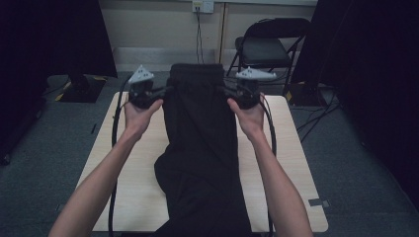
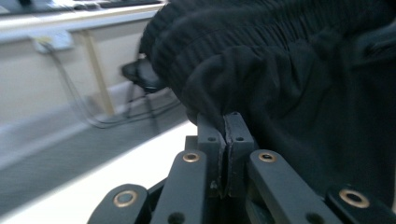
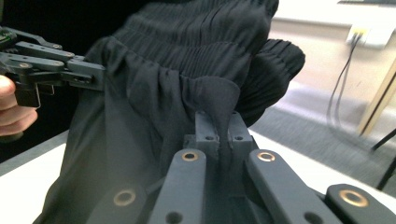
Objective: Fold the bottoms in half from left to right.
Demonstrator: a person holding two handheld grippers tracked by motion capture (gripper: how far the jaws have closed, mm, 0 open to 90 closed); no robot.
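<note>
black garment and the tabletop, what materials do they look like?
Garment: thin woven or knit cloth, matte black; it drapes in soft folds and its waistband is tightly gathered, as elastic would be. The exact fibre cannot be told.

Tabletop: pale wood-look board, probably laminate; smooth, with faint grain and a low sheen.

Both the left claw and right claw pinch the cloth.

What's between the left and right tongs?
The gathered waistband of the black garment spans from the left tongs to the right tongs, each shut on an edge; the high view shows it.
</note>
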